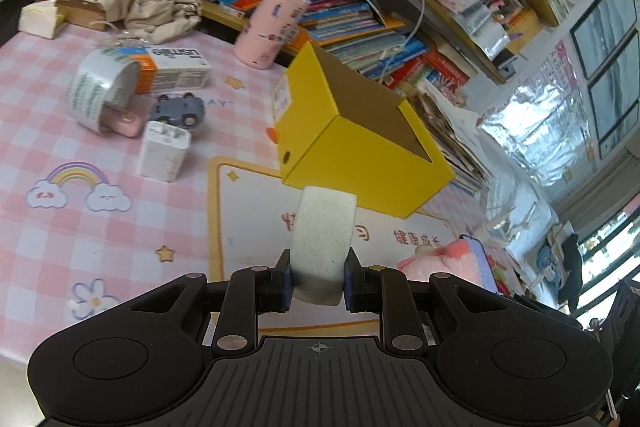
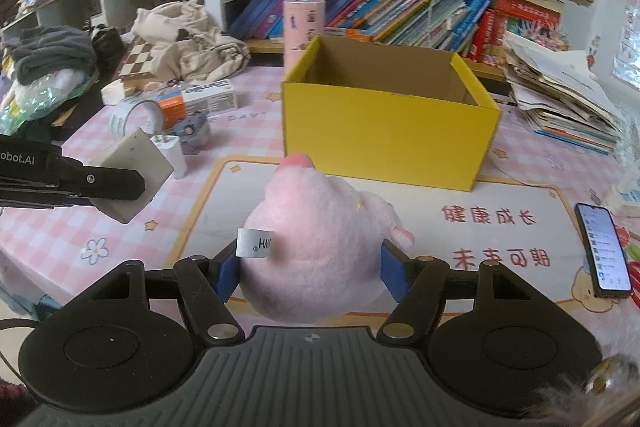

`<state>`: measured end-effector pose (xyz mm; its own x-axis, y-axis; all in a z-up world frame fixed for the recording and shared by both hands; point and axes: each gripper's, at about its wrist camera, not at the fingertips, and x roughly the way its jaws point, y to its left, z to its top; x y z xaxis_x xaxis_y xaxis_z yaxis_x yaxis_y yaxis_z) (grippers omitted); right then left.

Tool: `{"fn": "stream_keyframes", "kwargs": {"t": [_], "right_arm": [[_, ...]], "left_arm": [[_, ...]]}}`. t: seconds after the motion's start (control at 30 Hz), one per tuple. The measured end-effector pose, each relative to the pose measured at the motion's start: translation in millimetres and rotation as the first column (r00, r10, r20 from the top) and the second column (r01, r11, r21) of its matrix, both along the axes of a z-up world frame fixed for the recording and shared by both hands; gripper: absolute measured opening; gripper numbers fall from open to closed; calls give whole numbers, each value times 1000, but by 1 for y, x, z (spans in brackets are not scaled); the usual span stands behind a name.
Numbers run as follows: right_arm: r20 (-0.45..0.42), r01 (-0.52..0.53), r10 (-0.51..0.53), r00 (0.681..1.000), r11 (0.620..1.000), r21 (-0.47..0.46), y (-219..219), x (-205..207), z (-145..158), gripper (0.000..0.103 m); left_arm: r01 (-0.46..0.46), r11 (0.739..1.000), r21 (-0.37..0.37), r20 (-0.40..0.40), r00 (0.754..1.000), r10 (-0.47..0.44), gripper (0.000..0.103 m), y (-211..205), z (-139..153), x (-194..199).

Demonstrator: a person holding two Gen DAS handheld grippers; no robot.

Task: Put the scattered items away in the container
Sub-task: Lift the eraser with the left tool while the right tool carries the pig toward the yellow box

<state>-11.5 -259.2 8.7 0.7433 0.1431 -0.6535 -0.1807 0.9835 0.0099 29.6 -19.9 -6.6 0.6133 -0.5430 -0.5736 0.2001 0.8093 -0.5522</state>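
Note:
My left gripper [image 1: 319, 277] is shut on a speckled white eraser-like block [image 1: 323, 243], held above the desk in front of the open yellow box [image 1: 360, 143]. The block also shows in the right wrist view [image 2: 134, 173], left of the box [image 2: 384, 143]. My right gripper [image 2: 310, 267] is shut on a pink plush toy [image 2: 320, 247] with a white tag, held just in front of the box. On the desk to the left lie a tape roll [image 1: 102, 87], a toothpaste carton [image 1: 176, 67], a grey toy car [image 1: 180, 109] and a white charger [image 1: 164, 155].
A pink cylinder [image 2: 302, 27] stands behind the box. A phone [image 2: 604, 251] lies at the right. A chessboard and crumpled cloth [image 2: 188, 39] sit at the back left, a paper stack [image 2: 560, 95] at the back right. Bookshelves line the back.

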Motion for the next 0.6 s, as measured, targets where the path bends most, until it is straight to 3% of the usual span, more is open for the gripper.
{"fn": "stream_keyframes", "kwargs": {"t": [0.6], "right_arm": [[-15,54,-53,998,999,11,-39,23,0,67]], "left_arm": [[77,997,21,-5,997,-77,22,-43,-1,31]]}}
